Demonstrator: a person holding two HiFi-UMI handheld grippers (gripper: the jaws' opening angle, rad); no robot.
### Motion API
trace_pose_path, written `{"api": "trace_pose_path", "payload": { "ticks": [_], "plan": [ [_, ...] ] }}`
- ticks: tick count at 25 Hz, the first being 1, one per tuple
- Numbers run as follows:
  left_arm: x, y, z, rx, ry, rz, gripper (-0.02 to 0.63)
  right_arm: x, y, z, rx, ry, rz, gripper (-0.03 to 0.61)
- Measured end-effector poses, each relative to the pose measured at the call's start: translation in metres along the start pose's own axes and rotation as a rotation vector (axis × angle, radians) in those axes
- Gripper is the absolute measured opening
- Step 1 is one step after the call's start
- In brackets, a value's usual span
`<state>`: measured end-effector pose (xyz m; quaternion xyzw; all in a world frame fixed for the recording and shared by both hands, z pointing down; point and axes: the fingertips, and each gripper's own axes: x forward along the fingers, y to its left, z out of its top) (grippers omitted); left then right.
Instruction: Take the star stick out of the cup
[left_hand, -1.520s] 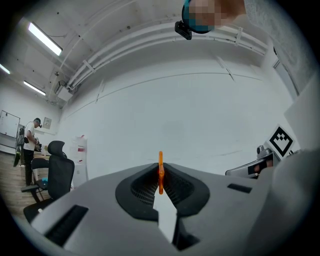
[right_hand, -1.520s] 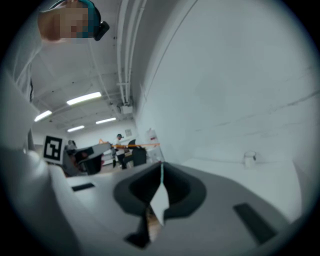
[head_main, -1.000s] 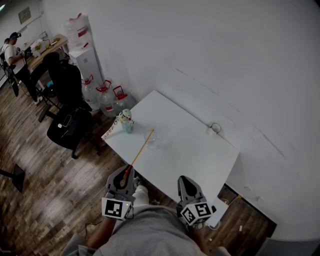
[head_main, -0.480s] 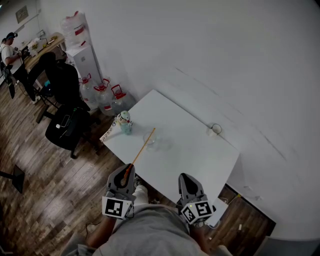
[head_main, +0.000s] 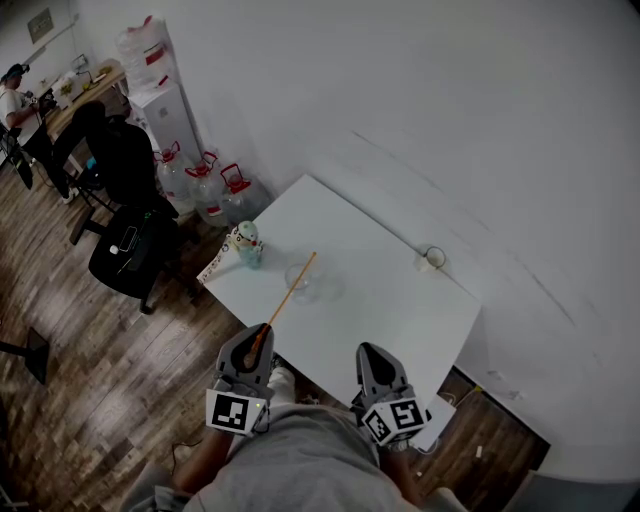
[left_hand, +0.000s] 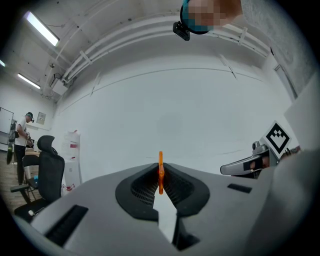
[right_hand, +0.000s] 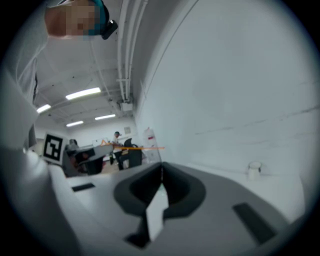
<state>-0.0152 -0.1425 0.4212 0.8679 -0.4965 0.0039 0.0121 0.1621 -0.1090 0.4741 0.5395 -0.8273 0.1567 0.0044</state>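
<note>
A thin orange star stick runs level from my left gripper out over the white table. Its far tip shows over the clear cup; I cannot tell if it touches the cup. The left gripper is shut on the stick, seen end-on between the pads. My right gripper hangs at the table's near edge, to the right. In the right gripper view its jaws are shut with nothing between them, and the stick crosses at the left.
A small pale bottle figure and a paper strip sit at the table's left edge. A little white cup stands at the far side by the wall. Black office chairs and water jugs are on the wooden floor to the left.
The left gripper has edged forward with the stick, so its far tip reaches a little farther across the cup. Both grips look the same.
</note>
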Motion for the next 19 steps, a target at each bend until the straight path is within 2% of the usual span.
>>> {"api": "trace_pose_path", "payload": {
  "ticks": [19],
  "plan": [
    [0.019,0.003,-0.002,-0.006,0.013,-0.007,0.044,0.014,-0.01,0.0,0.011,0.019,0.002,0.035]
  ]
}}
